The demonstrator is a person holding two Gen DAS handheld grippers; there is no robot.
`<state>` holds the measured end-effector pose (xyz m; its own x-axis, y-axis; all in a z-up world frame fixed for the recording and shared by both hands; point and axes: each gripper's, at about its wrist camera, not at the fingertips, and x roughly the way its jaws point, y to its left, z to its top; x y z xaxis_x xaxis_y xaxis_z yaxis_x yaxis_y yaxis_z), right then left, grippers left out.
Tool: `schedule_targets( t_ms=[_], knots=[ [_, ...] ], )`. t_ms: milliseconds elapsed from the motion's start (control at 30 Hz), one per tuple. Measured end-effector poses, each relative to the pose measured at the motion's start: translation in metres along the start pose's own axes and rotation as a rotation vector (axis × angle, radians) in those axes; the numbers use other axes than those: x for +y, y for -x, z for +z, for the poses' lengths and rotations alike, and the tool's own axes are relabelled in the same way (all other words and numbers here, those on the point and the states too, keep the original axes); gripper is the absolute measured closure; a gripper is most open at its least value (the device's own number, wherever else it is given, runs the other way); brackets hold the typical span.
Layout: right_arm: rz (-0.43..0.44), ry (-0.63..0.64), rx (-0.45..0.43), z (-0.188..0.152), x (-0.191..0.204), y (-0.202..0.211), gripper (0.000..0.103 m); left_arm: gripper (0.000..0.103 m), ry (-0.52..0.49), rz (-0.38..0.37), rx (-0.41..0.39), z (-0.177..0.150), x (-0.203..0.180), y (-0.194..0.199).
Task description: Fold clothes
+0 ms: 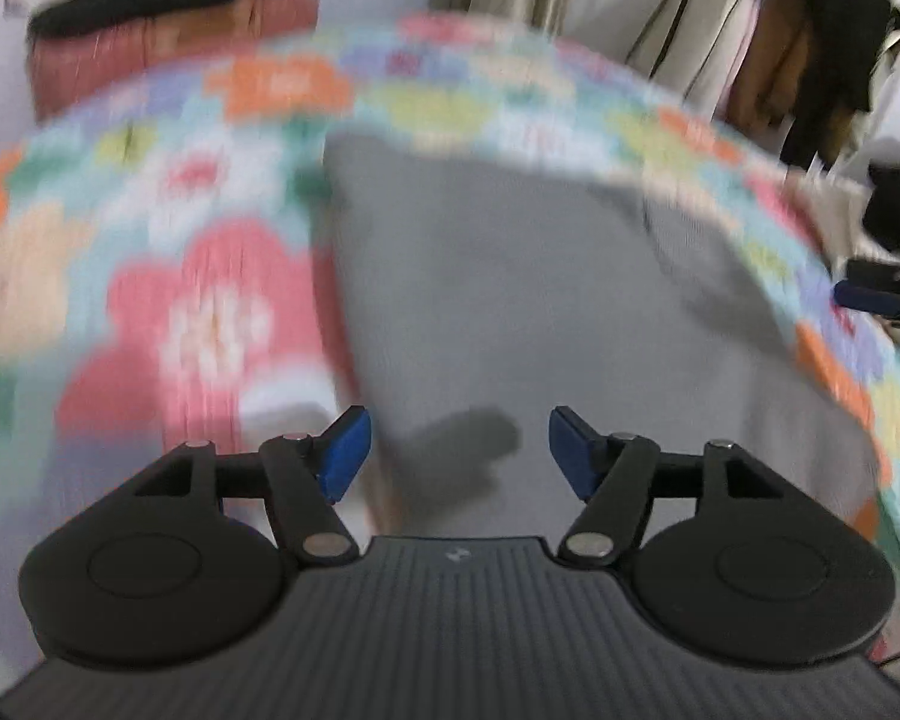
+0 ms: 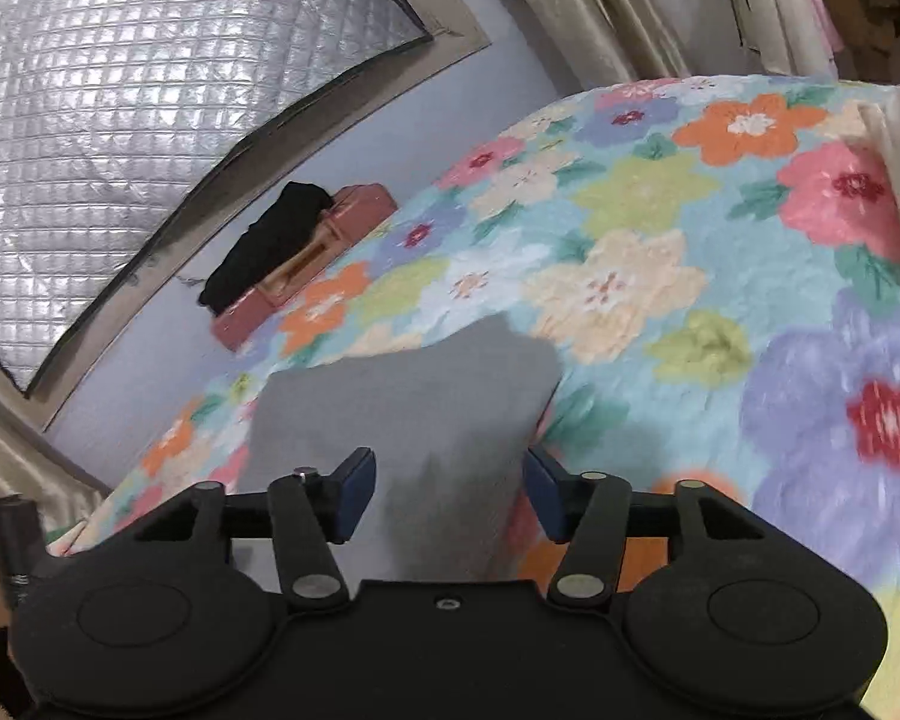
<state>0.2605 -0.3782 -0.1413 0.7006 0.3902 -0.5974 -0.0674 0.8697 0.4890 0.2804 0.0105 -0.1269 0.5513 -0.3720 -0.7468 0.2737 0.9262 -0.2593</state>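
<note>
Grey garment (image 1: 510,312): spread flat on the floral bedspread (image 1: 210,312); blurred in the left wrist view, so folds and edges hard to read; one crease visible on its far right part.
Grey garment, right wrist view (image 2: 408,408): narrower part lying on the bedspread (image 2: 660,252), with a rounded corner at its far end.
Left gripper (image 1: 456,453): poised over the near part of the grey garment, blue pads (image 1: 345,456) spread wide apart, nothing between them; dark shadow on the cloth just beyond the gap.
Right gripper (image 2: 447,495): over the near end of the grey garment, jaws wide apart, grey cloth showing in the gap; contact with the cloth cannot be told; no grip on it.
Right gripper, left wrist view (image 1: 876,294): just off the right edge of the grey garment, at the bedspread's border; only blue and black parts visible.
Floral bedspread: all round the grey garment, big pink, orange, cream, purple and green flowers on pale blue.
Reddish box (image 2: 306,264): beyond the grey garment, at the far left edge of the bedspread, against the pale wall.
Black cloth (image 2: 270,252): draped over the reddish box.
Quilted silver sheet (image 2: 150,90): above the reddish box, well away from the grey garment.
Curtains (image 2: 630,6): beyond the far side of the bedspread.
Hanging clothes (image 1: 810,48): far right past the bedspread, dark and pale pieces.
</note>
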Motion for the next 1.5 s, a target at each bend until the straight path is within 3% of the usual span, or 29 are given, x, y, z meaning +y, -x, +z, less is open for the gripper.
schedule_targets(
  t_ms=[67,133,167,200,267,433,567,633,700,767,833,900,933,967,1000,1033,1200,1233,1300,1367,1500],
  knots=[
    [-0.030,0.007,0.027,-0.012,0.003,0.002,0.041,0.038,0.058,-0.008,0.030,-0.016,0.001,0.001],
    [-0.060,0.013,0.053,-0.024,0.007,0.005,0.041,0.038,0.054,0.011,0.037,-0.031,-0.003,0.003],
    [-0.075,0.017,0.067,-0.031,0.009,0.006,0.047,0.037,0.028,0.030,0.032,-0.036,-0.007,0.005],
    [-0.090,0.020,0.080,-0.037,0.010,0.007,0.065,0.037,0.011,0.048,0.034,-0.039,-0.010,0.007],
    [-0.121,0.027,0.107,-0.049,0.014,0.009,0.080,0.036,0.023,0.066,0.051,-0.042,-0.013,0.010],
    [-0.196,0.043,0.174,-0.080,0.022,0.015,0.081,0.035,0.108,0.075,0.053,-0.059,-0.004,0.022],
    [-0.219,0.001,0.155,-0.088,0.027,0.029,0.079,0.035,0.156,0.059,0.070,-0.070,-0.003,0.035],
    [-0.208,-0.069,0.123,-0.094,0.026,0.042,0.071,0.035,0.199,0.011,0.078,-0.077,-0.002,0.040],
    [-0.131,-0.171,0.095,-0.104,0.025,0.053,0.053,0.035,0.287,-0.073,0.080,-0.085,0.003,0.044],
    [-0.032,-0.279,0.076,-0.115,0.023,0.059,0.045,0.034,0.382,-0.145,0.076,-0.093,0.007,0.044],
    [0.072,-0.393,0.097,-0.128,0.020,0.051,0.042,0.034,0.458,-0.181,0.063,-0.098,0.010,0.041],
    [0.103,-0.482,0.093,-0.138,0.017,0.039,0.041,0.034,0.490,-0.198,0.036,-0.100,0.011,0.037],
    [0.108,-0.522,0.086,-0.143,0.015,0.033,0.041,0.038,0.511,-0.214,0.012,-0.101,0.012,0.035],
    [0.113,-0.562,0.078,-0.148,0.013,0.027,0.040,0.064,0.531,-0.240,-0.005,-0.103,0.014,0.034],
    [0.118,-0.599,0.046,-0.152,0.012,0.024,0.040,0.078,0.541,-0.270,-0.006,-0.104,0.015,0.031],
    [0.123,-0.633,-0.006,-0.157,0.011,0.023,0.040,0.084,0.553,-0.293,0.000,-0.105,0.015,0.028],
    [0.076,-0.611,-0.167,-0.156,0.017,0.017,0.040,0.078,0.665,-0.294,-0.031,-0.114,0.023,0.019],
    [0.063,-0.594,-0.188,-0.155,0.018,0.015,0.044,0.076,0.681,-0.288,-0.041,-0.115,0.025,0.016],
    [0.021,-0.522,-0.196,-0.152,0.023,0.012,0.082,0.076,0.707,-0.296,-0.060,-0.116,0.028,0.010],
    [-0.012,-0.453,-0.197,-0.150,0.029,0.009,0.084,0.088,0.683,-0.306,-0.079,-0.115,0.026,0.007],
    [-0.016,-0.349,-0.215,-0.146,0.047,0.024,0.086,0.090,0.479,-0.199,-0.120,-0.102,-0.003,0.026]
  ],
)
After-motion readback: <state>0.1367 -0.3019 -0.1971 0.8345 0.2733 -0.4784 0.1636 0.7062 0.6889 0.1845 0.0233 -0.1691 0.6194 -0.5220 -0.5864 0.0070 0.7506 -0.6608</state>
